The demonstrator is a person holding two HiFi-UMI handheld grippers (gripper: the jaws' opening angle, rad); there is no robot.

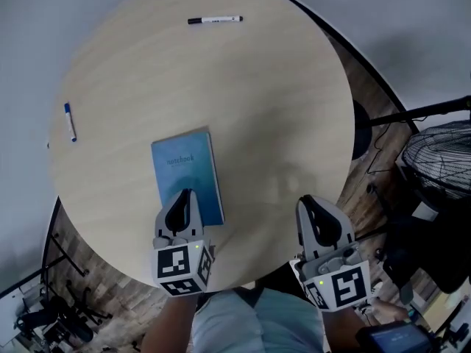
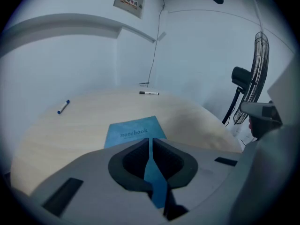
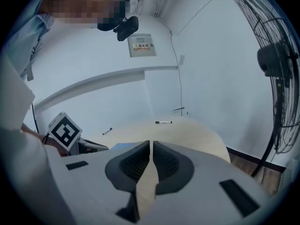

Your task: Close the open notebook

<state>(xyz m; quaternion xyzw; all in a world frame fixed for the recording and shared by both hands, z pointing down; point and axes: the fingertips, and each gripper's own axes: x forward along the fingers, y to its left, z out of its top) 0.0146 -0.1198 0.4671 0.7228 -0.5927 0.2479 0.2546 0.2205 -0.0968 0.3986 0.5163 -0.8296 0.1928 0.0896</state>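
A round pale wooden desk (image 1: 280, 87) stands by white walls. The blue notebook (image 1: 184, 169) lies closed and flat on its near left part. The left hand-held gripper (image 1: 182, 197) hangs over the notebook's near end, jaws together on nothing. The right hand-held gripper (image 1: 306, 201), likewise closed and empty, is over the near edge to the right. A blue marker (image 1: 69, 121) lies at the left, a black marker (image 1: 214, 20) at the far edge.

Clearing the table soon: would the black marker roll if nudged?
Likely: the black marker looks round and lies loose on the smooth table. Near the far rim, it might roll off. Probably light.
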